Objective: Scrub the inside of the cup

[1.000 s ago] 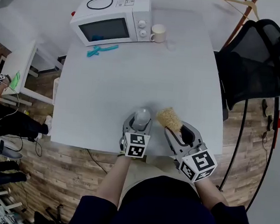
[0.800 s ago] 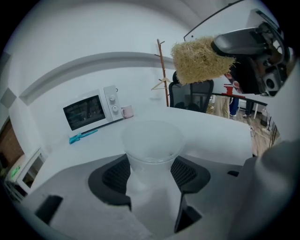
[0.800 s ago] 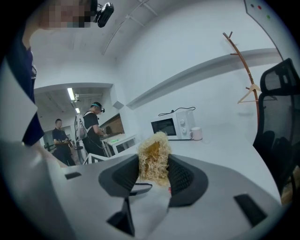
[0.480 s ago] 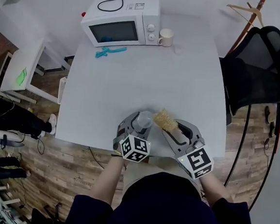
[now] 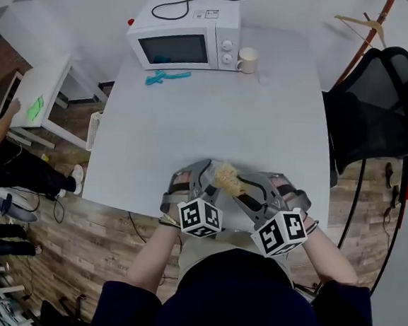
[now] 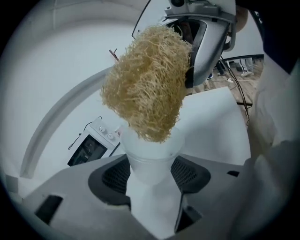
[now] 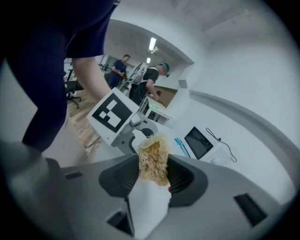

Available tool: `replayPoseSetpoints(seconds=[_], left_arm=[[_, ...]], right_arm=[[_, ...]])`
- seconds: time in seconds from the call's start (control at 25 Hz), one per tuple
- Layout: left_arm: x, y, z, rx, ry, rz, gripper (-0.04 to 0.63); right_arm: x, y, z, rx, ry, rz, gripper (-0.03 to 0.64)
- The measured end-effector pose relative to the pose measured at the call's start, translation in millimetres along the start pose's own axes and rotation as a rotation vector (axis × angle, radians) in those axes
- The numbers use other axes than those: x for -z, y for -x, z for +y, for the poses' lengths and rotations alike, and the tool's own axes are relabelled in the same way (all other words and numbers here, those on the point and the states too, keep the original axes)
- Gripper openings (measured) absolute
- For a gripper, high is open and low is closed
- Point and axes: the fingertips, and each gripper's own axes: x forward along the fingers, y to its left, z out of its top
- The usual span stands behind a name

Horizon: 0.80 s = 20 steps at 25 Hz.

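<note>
my left gripper [image 6: 149, 180] clamps the cup [image 6: 151, 151] by its wall; my right gripper [image 7: 151, 180] pinches the loofah scrubber [image 6: 145, 89], its tip at the cup's mouth. step in hand, i judge: insertion. next, the scrubber needs pushing deeper into the cup and twisting.
</note>
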Motion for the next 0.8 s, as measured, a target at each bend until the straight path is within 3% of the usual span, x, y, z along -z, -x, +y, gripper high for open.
replayPoseSetpoints(seconds=[0.2, 0.44, 0.68, 0.8], left_arm=[[-5, 2, 7, -0.006, -0.050, -0.003, 0.281], [-8, 5, 7, 0.007, -0.055, -0.019, 0.278], [-16, 8, 3, -0.002, -0.116, -0.033, 0.273], [-18, 10, 2, -0.009, -0.165, -0.037, 0.270]], right_arm=[[2, -9, 5, -0.050, 0.310, 0.060, 0.178], [9, -11, 5, -0.104, 0.639, 0.101, 0.176], [3, -11, 7, -0.156, 0.831, 0.104, 0.173], [2, -12, 10, -0.178, 0.869, 0.100, 0.173]])
